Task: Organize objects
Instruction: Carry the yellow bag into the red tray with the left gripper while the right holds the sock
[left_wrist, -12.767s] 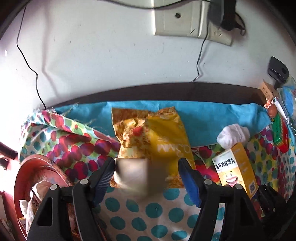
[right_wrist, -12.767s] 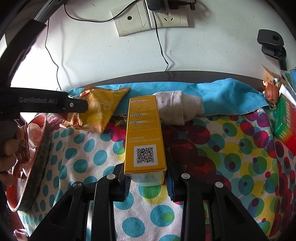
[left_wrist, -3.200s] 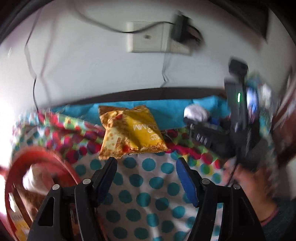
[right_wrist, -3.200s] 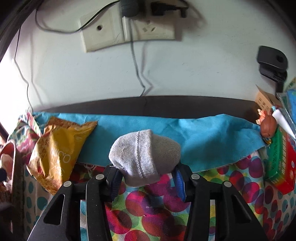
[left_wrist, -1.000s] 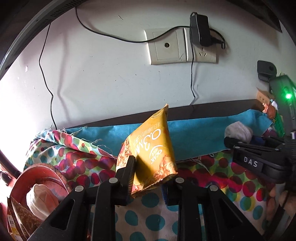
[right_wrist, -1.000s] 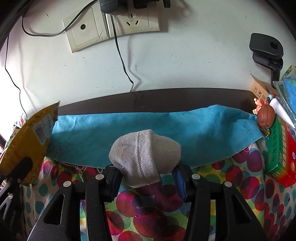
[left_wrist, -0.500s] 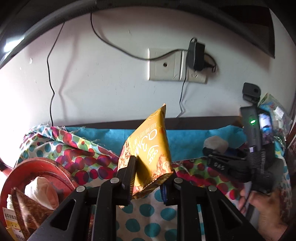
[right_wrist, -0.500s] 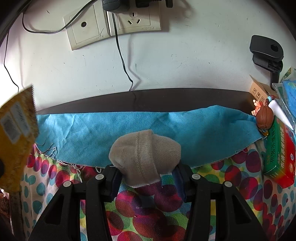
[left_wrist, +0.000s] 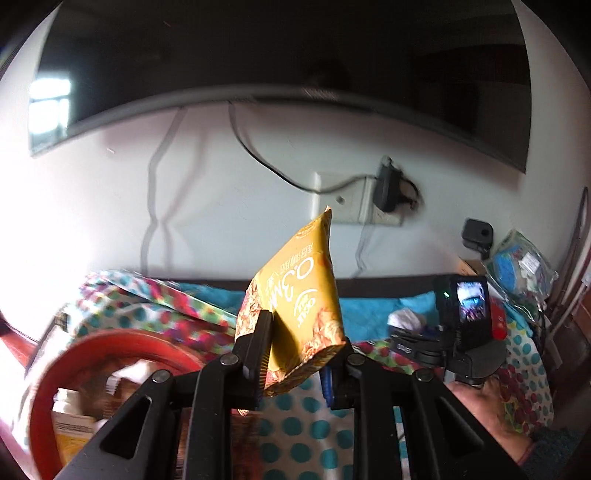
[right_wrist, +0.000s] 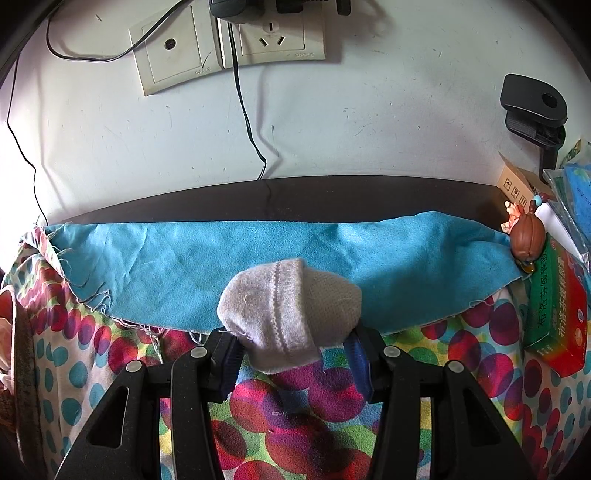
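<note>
My left gripper (left_wrist: 295, 365) is shut on the lower corner of a yellow snack bag (left_wrist: 299, 295), which stands up in the air above the dotted cloth. A red round basket (left_wrist: 122, 343) with a box and wrappers inside lies low at the left. My right gripper (right_wrist: 291, 354) is shut on a rolled grey sock (right_wrist: 288, 314), held over the edge of a blue cloth (right_wrist: 406, 266). In the left wrist view that sock (left_wrist: 406, 317) and the right gripper (left_wrist: 417, 345), with a hand (left_wrist: 487, 406) on its grip, show at the right.
A white wall with sockets (right_wrist: 229, 44) and hanging cables rises just behind the table, and a dark screen (left_wrist: 280, 55) hangs above. At the right stand a green and red box (right_wrist: 554, 314), a small brown figurine (right_wrist: 528, 240) and a black clip (right_wrist: 535, 107).
My left gripper has risen with the yellow bag, so the screen fills the top of its view and the basket sits nearer. The bag has left the right wrist view. The right gripper has stayed put.
</note>
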